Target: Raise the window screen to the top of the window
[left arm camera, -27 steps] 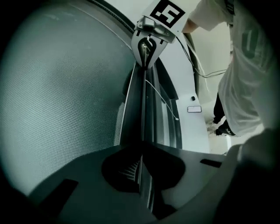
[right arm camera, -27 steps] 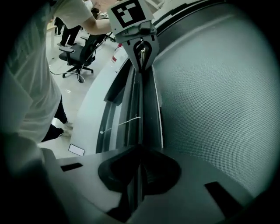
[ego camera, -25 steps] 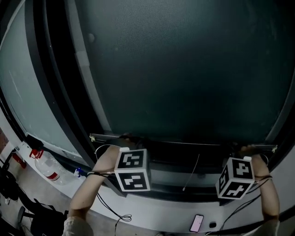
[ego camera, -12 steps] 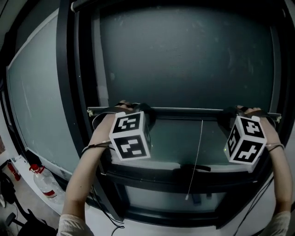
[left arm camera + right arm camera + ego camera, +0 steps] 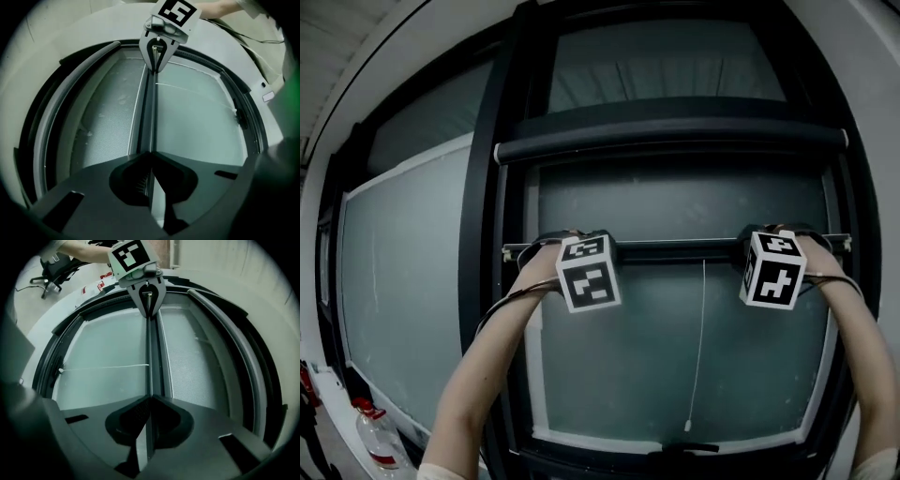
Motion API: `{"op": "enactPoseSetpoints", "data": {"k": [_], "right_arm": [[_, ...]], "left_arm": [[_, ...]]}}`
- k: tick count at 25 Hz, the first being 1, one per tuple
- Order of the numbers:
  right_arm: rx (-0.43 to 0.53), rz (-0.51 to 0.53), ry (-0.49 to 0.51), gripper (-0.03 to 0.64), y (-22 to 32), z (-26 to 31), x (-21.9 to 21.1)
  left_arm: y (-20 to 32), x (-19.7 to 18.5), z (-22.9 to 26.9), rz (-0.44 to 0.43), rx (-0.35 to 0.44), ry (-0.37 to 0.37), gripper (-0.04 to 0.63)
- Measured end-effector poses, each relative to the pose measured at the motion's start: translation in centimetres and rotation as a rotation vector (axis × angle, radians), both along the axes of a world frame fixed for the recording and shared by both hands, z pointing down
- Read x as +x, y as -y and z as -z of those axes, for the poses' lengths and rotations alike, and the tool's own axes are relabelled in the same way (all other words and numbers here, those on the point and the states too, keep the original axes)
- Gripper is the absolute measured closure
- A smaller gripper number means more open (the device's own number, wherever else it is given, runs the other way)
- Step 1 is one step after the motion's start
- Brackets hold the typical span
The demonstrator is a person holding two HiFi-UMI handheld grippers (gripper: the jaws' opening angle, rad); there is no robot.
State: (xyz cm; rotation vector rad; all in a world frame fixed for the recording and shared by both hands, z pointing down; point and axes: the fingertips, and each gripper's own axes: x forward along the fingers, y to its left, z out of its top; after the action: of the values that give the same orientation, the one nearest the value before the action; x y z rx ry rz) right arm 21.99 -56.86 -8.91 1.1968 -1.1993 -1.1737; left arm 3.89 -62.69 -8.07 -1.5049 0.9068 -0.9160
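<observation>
The window screen's dark bottom bar [image 5: 675,250] runs level across the window, a short way below the roller housing [image 5: 675,139]. A strip of mesh [image 5: 675,202] shows between them. My left gripper [image 5: 602,246] is shut on the bar's left end and my right gripper [image 5: 752,249] is shut on its right end. In the left gripper view the jaws [image 5: 150,159] close on the bar [image 5: 146,117]. The right gripper view shows the same, jaws [image 5: 149,401] pinching the bar [image 5: 151,357]. A thin white pull cord [image 5: 698,347] hangs from the bar's middle.
A thick black frame post [image 5: 487,234] stands left of the screen, with a fixed pane [image 5: 403,281] beyond it. A water bottle [image 5: 380,445] stands on the floor at the lower left. An office chair [image 5: 56,266] is seen in the right gripper view.
Both grippers have carried the bar up from just above the sill to near the roller housing. The head view has tilted upward with them.
</observation>
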Motion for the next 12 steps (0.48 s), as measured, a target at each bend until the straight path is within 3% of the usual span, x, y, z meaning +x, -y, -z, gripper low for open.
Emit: {"op": "enactPoseSetpoints", "data": {"k": [6, 12], "right_arm": [[0.094, 0.011, 0.002, 0.597, -0.2, 7.6, -0.7], [0.200, -0.032, -0.004, 0.597, -0.3, 13.8, -0.4]], "left_arm": [[0.1, -0.2, 7.5, 0.106, 0.059, 0.004, 0.578], [-0.1, 0.0, 13.8, 0.098, 0.138, -0.046, 0.578]]}}
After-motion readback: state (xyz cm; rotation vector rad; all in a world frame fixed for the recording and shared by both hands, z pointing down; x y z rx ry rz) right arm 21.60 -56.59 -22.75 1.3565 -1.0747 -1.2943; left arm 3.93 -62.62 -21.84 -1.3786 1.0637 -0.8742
